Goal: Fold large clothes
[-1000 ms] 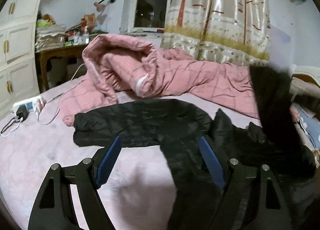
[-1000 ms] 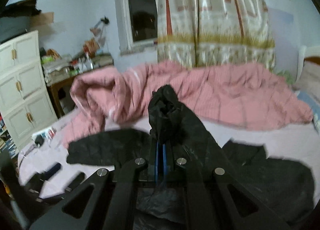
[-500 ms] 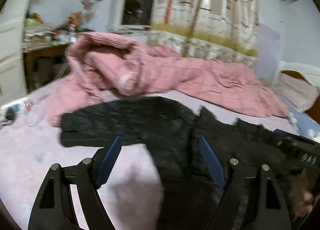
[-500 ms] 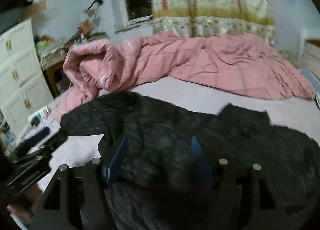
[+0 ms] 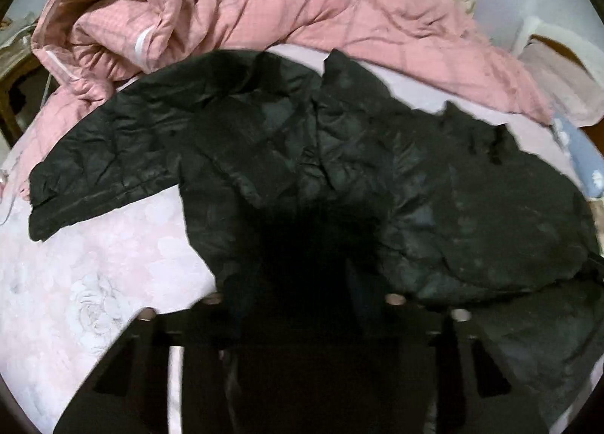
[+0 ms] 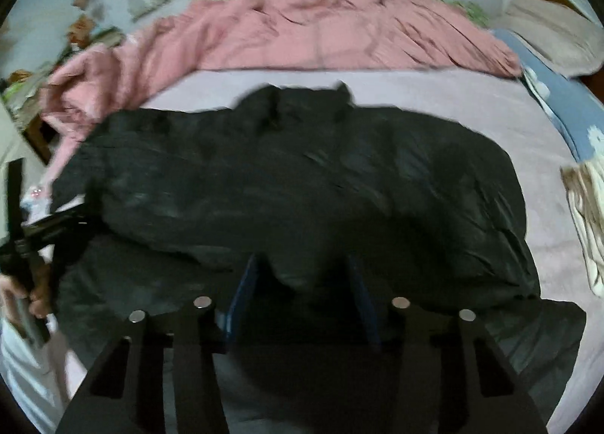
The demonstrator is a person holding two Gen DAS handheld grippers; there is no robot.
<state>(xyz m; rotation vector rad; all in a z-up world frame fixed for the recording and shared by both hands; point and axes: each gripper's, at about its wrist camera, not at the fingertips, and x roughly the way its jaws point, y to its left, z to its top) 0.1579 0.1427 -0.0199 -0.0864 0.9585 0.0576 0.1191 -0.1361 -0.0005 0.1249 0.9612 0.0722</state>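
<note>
A large black padded jacket (image 5: 302, 154) lies spread on the pink bed sheet (image 5: 94, 267), one sleeve (image 5: 102, 166) stretched out to the left. It also fills the right wrist view (image 6: 302, 184), with its collar (image 6: 305, 98) at the far side. My left gripper (image 5: 302, 283) is open, low over the jacket's near edge, with its fingers dark against the fabric. My right gripper (image 6: 302, 283) is open, its blue pads (image 6: 241, 294) on either side of a fold of the jacket's near edge. The left gripper also shows in the right wrist view (image 6: 34, 233), at the far left.
A crumpled pink quilt (image 5: 264, 18) lies along the far side of the bed. A blue patterned pillow (image 6: 566, 109) and a beige pillow (image 6: 551, 30) are at the right. A pale cloth (image 6: 589, 222) lies at the right edge. A table with clutter stands at the far left.
My right gripper opened and let go of the jacket part it held up; that part now lies on the bed. Both grippers dropped low and close over the jacket's near edge.
</note>
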